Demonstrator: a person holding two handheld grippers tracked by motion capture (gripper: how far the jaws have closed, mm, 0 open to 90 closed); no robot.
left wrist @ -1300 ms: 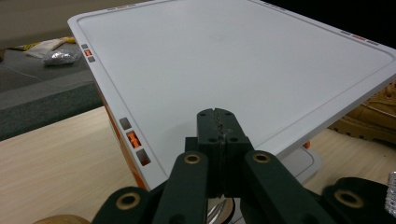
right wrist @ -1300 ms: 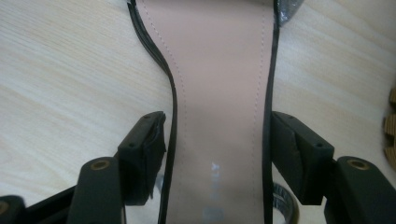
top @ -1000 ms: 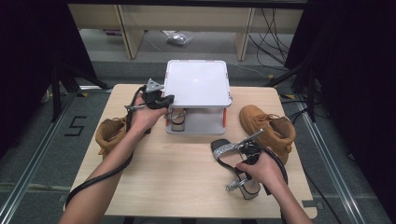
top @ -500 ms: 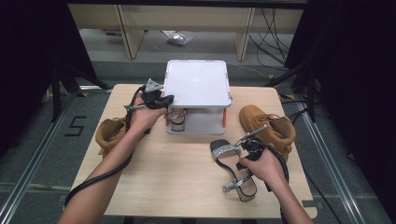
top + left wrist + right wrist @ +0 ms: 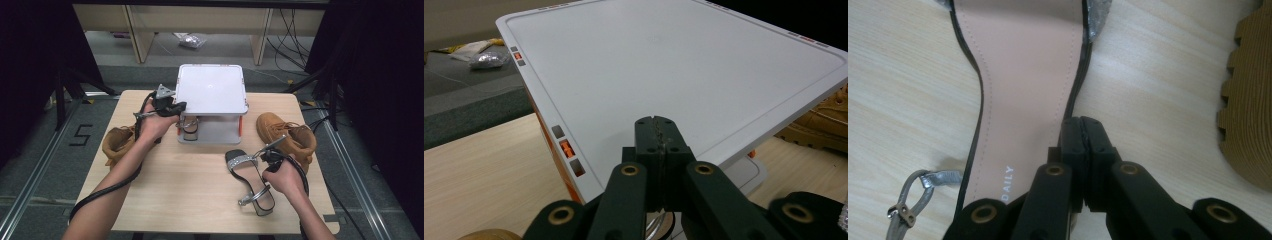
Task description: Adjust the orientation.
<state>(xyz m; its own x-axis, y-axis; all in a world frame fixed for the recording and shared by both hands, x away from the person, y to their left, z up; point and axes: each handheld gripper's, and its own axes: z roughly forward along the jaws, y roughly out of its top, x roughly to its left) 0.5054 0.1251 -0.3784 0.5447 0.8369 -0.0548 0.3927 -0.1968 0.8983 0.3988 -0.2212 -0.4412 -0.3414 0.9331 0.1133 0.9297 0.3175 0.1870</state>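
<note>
A black sandal (image 5: 247, 180) with a silver toe band lies sole-down on the table's near right; its pink insole (image 5: 1023, 75) faces up. My right gripper (image 5: 261, 165) points down at its right edge. The jaws have just been closing and now stand together (image 5: 1082, 125) over that edge, with nothing visible between them. My left gripper (image 5: 181, 106) is shut at the near-left corner of the white lid (image 5: 210, 90), its tips (image 5: 658, 125) lying over the lid's top (image 5: 674, 65). A grip on the lid cannot be made out.
Under the raised lid sits a grey base with orange sides (image 5: 215, 132), and a second sandal (image 5: 190, 127) stands at its left front. One tan boot (image 5: 287, 137) stands at the table's right, another tan boot (image 5: 117, 142) at the left.
The right hand has shifted slightly beside the sandal, which stays about where it was. The left hand and the lid have not moved.
</note>
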